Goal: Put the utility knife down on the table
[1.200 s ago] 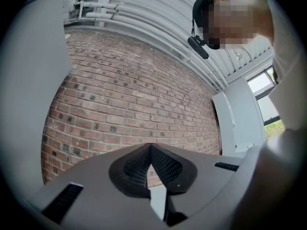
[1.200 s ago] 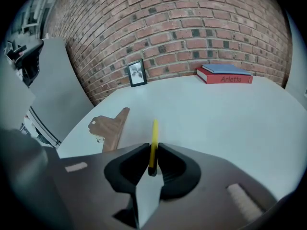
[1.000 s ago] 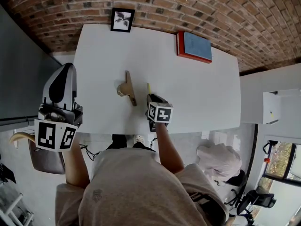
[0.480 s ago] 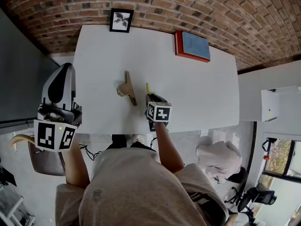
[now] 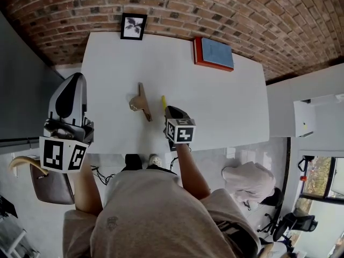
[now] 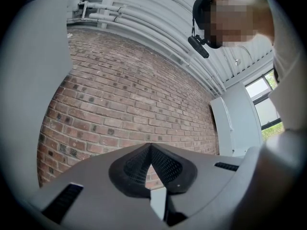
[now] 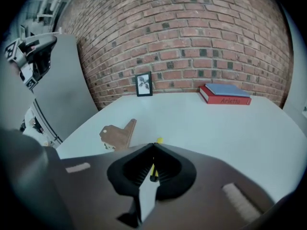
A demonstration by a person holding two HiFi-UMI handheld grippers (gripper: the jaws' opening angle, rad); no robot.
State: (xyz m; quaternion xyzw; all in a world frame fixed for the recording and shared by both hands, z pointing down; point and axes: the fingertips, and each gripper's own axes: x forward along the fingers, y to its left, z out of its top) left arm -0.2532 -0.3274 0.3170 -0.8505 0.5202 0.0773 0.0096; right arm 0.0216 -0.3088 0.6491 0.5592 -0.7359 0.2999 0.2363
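Against the frames from a second and half a second ago, nothing is seen to have moved on the counter. The whole head view has only slid slightly leftward, and both tongs are held as before.

The right tongs (image 7: 153, 146) are closed, tips meeting, with the thin yellow utility knife (image 5: 163, 102) gripped between them. Its yellow end pokes out just past the tips, low over the white counter (image 5: 220, 106). Whether the knife touches the surface cannot be told. The left tongs (image 6: 151, 147) are closed on nothing and are tilted upward toward the brick wall (image 5: 226, 9) and the ceiling.

Just left of the right tongs, a brown wooden piece (image 5: 141, 102) lies on the counter, near the knife but apart from it. Far ahead and to the right, a red book with a blue cover (image 5: 213, 54) lies flat. Far ahead and to the left, a small framed picture (image 5: 133, 26) stands at the counter's far edge, against the wall.

The counter's near edge runs just behind the right tongs. The left tongs are held beyond the counter's left edge, beside a dark grey panel (image 5: 21, 85). Bare counter is left to the right of the right tongs and ahead of them, as far as the book and the frame.
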